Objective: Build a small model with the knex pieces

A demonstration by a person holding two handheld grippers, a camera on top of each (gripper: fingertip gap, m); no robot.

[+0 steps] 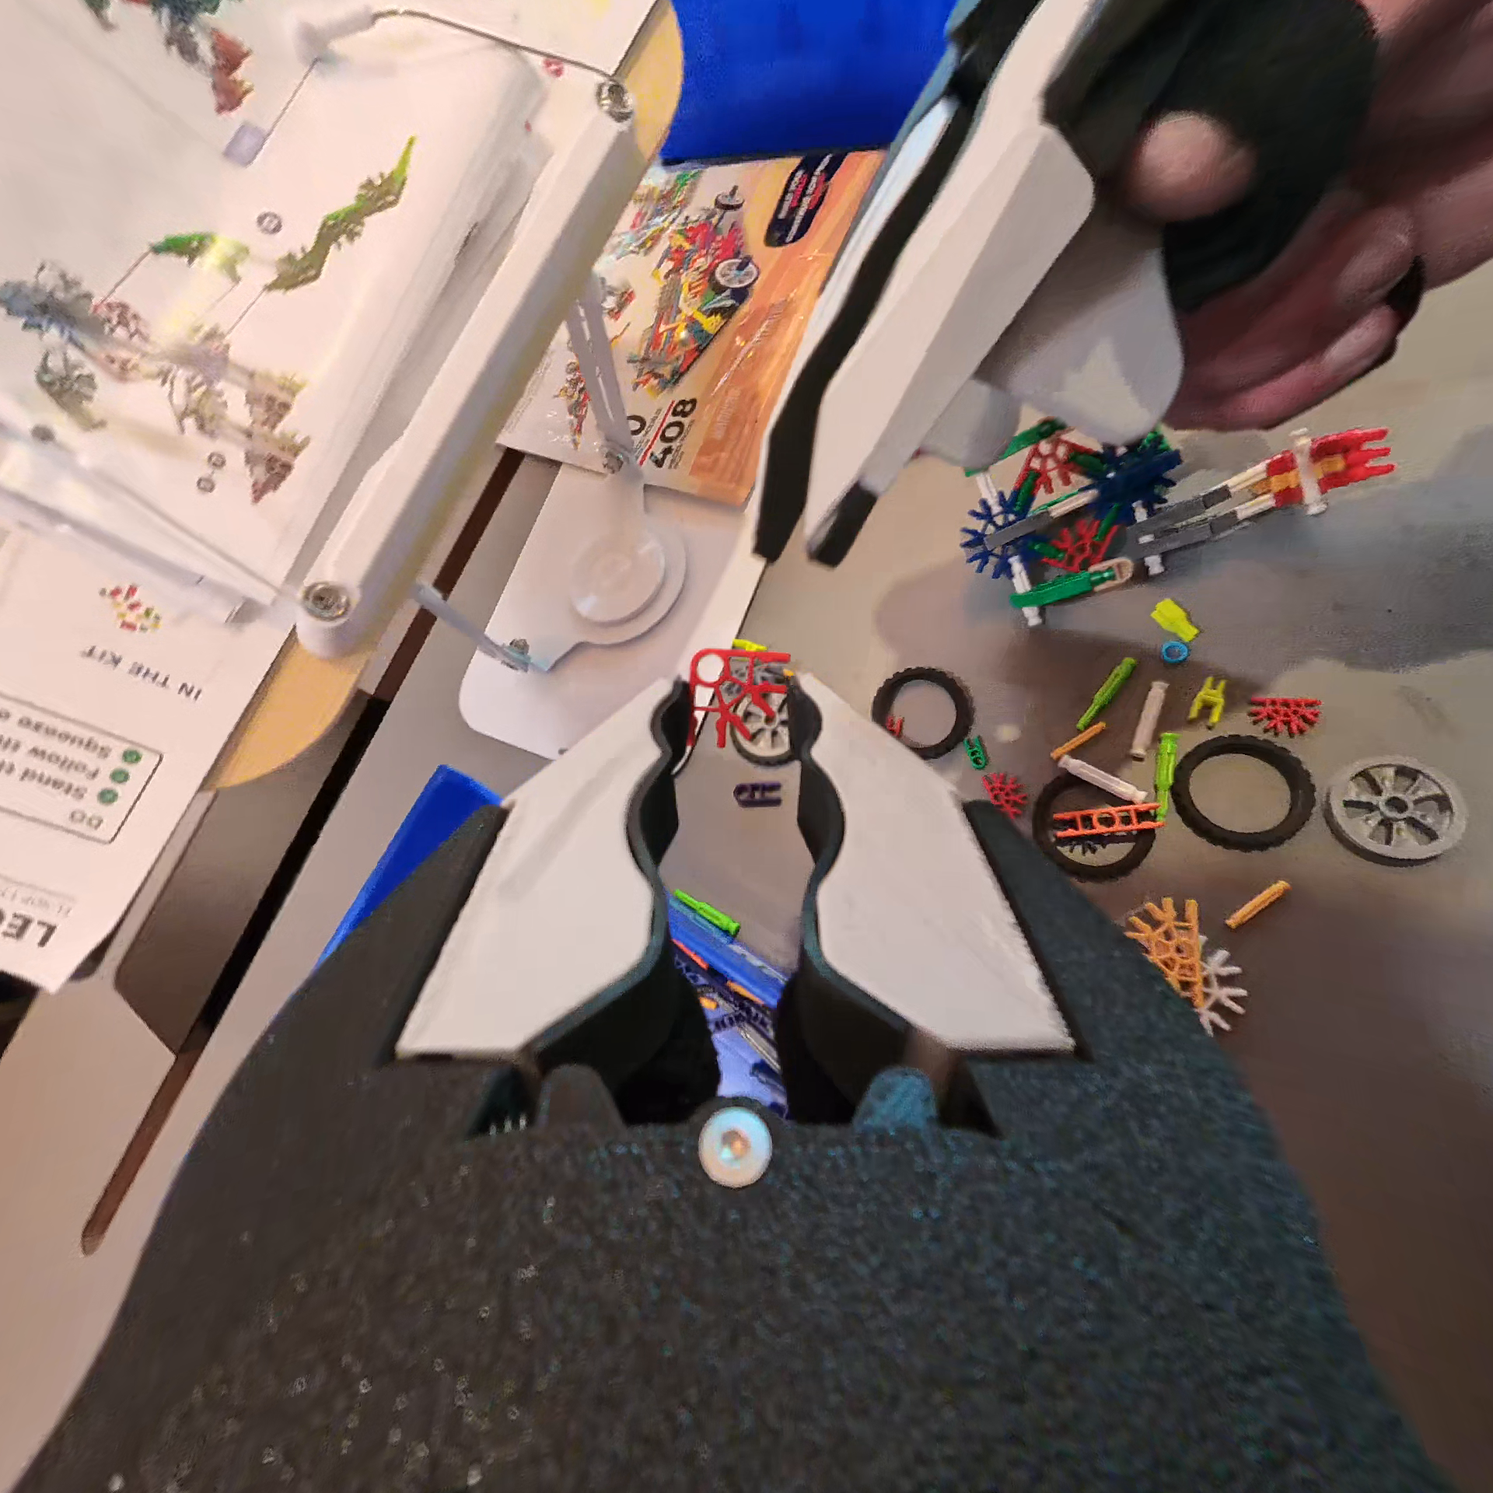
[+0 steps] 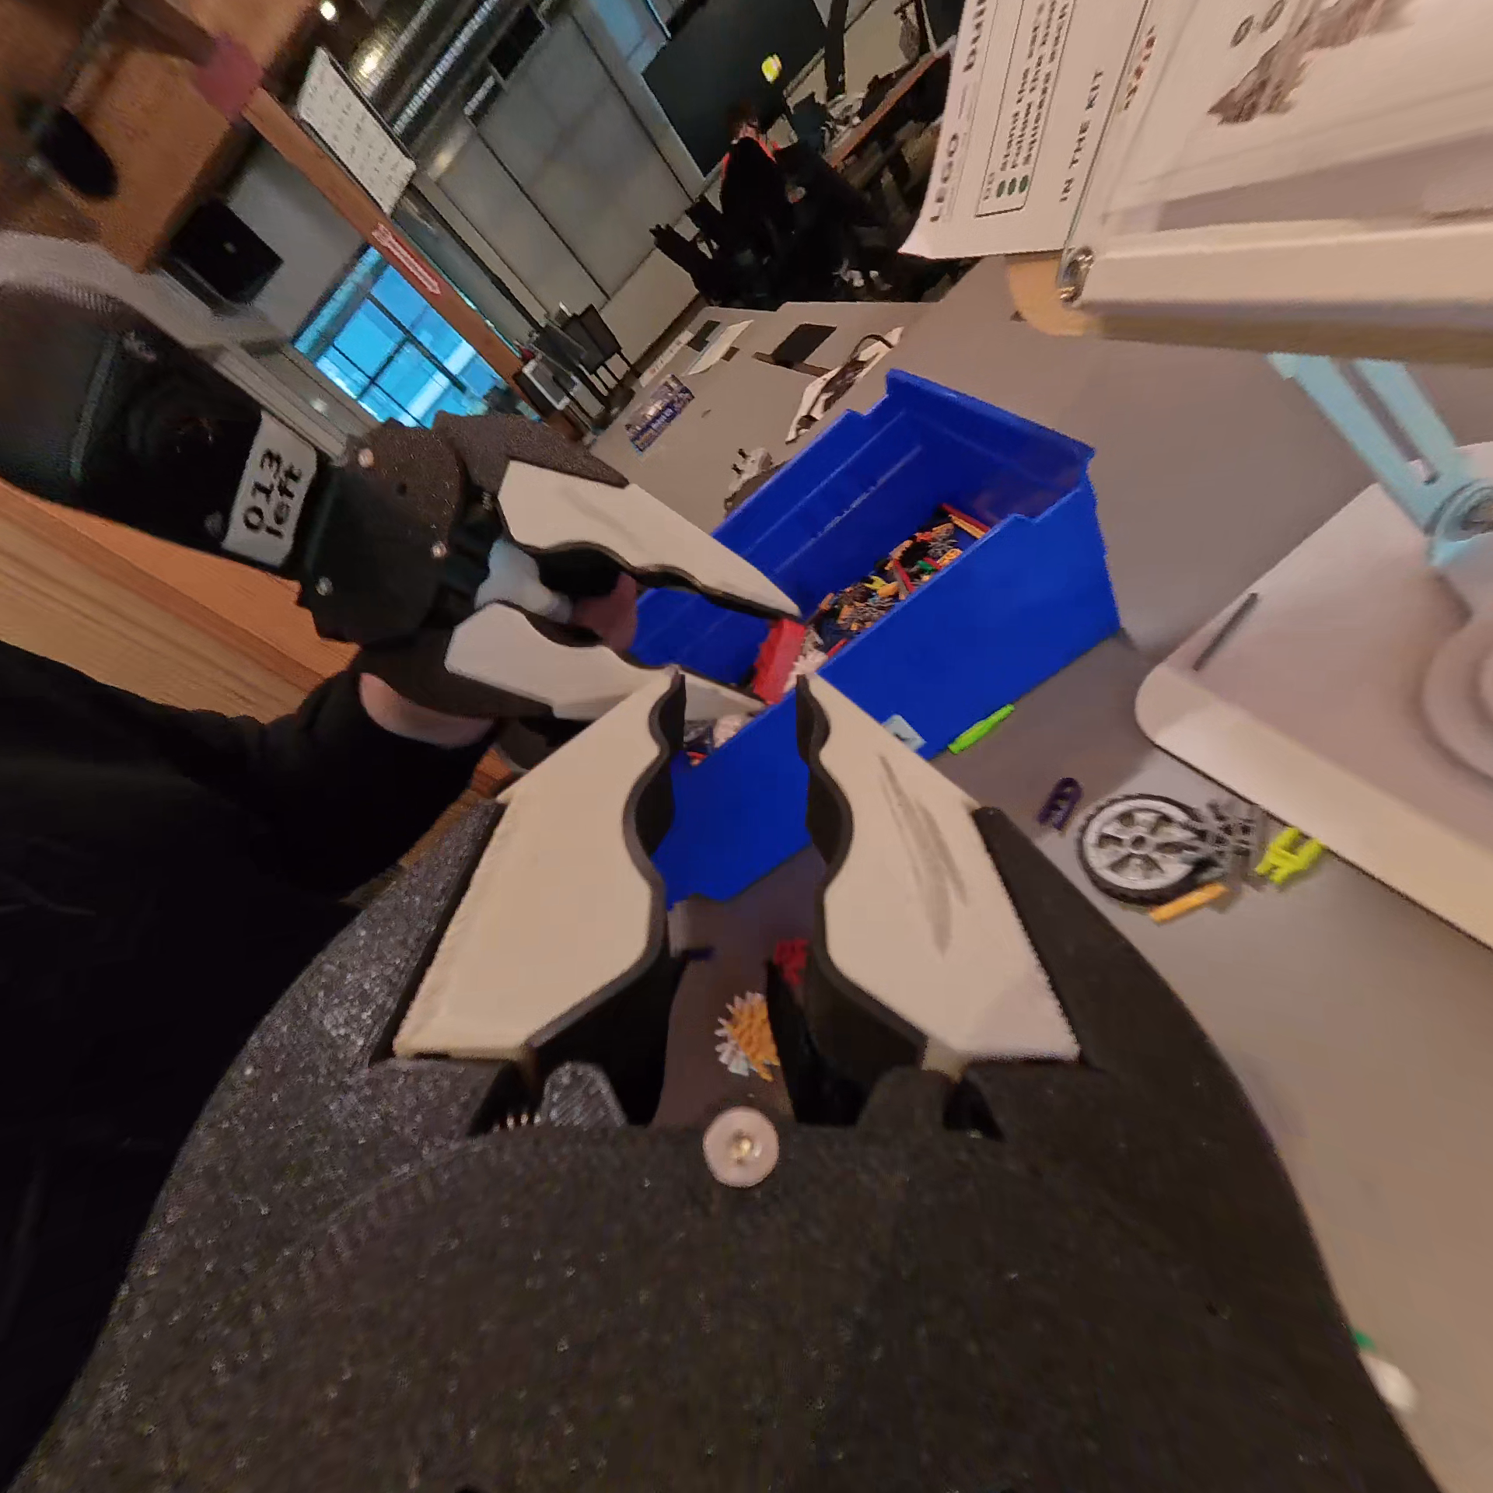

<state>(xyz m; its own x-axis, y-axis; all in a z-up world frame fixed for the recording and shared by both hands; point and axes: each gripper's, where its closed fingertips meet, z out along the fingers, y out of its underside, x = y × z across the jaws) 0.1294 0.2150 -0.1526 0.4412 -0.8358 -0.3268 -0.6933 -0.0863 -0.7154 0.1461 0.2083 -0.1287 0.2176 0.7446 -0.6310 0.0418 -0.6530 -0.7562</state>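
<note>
My left gripper is shut on a red spoked connector and holds it above the grey table. A grey wheel with a black tyre lies just beyond the tips. In the right wrist view the left gripper hovers with the red connector at the near rim of the blue bin. My right gripper is open and empty, pointing at the bin. It also shows in the left wrist view, raised near a partly built rod-and-connector model.
Loose tyres, a grey hub, rods and connectors lie scattered on the table at the right. A white stand holds instruction sheets at the left, on a white base. A printed kit box lies behind. A person sits far back. Less than 4 cm separates the two grippers' tips. The grey wheel is about 15 cm from both grippers' fingertips. It is also in sight in the right wrist view. The partly built rod-and-connector model is about equally far from each gripper, around 20 cm.
</note>
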